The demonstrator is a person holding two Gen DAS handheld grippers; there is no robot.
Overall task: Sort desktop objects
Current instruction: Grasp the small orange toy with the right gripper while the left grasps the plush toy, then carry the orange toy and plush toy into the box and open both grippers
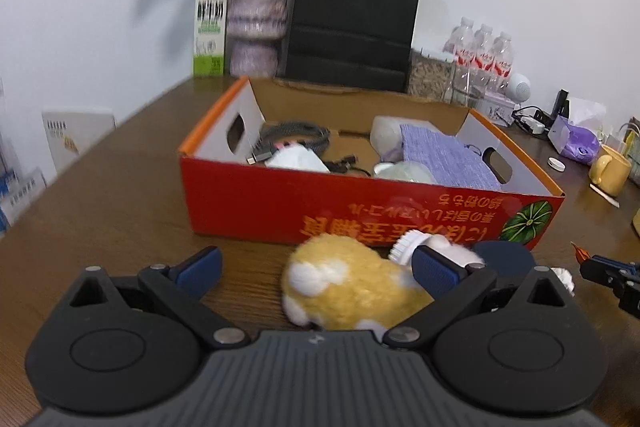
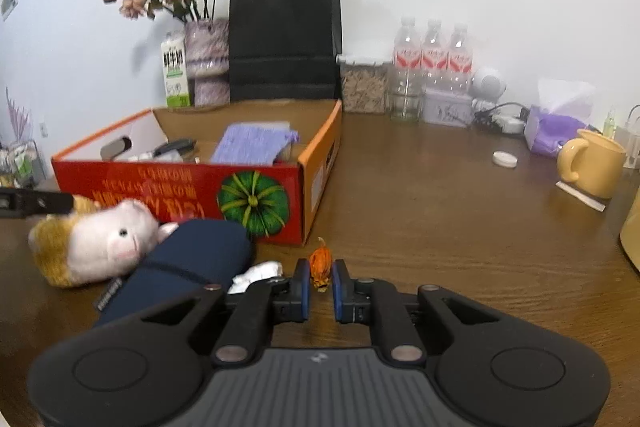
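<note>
A red cardboard box [image 1: 280,205] [image 2: 160,191] sits mid-table holding cables, a purple cloth [image 1: 444,155] and white items. In front of it lies a yellow-and-white plush toy [image 1: 348,287] [image 2: 92,243]. My left gripper [image 1: 316,269] is open, its fingers on either side of the plush. A dark blue pouch [image 2: 184,263] lies beside the plush, with crumpled white paper [image 2: 256,275] by it. My right gripper [image 2: 321,283] is shut on a small orange toy [image 2: 321,265] at table level; it also shows in the left wrist view [image 1: 608,275].
Along the back wall stand a milk carton [image 2: 175,75], a vase of flowers [image 2: 206,63], a black paper bag [image 2: 282,39], a jar, three water bottles [image 2: 432,63] and a tissue box. A yellow mug [image 2: 592,163] and a white lid [image 2: 505,159] sit at right.
</note>
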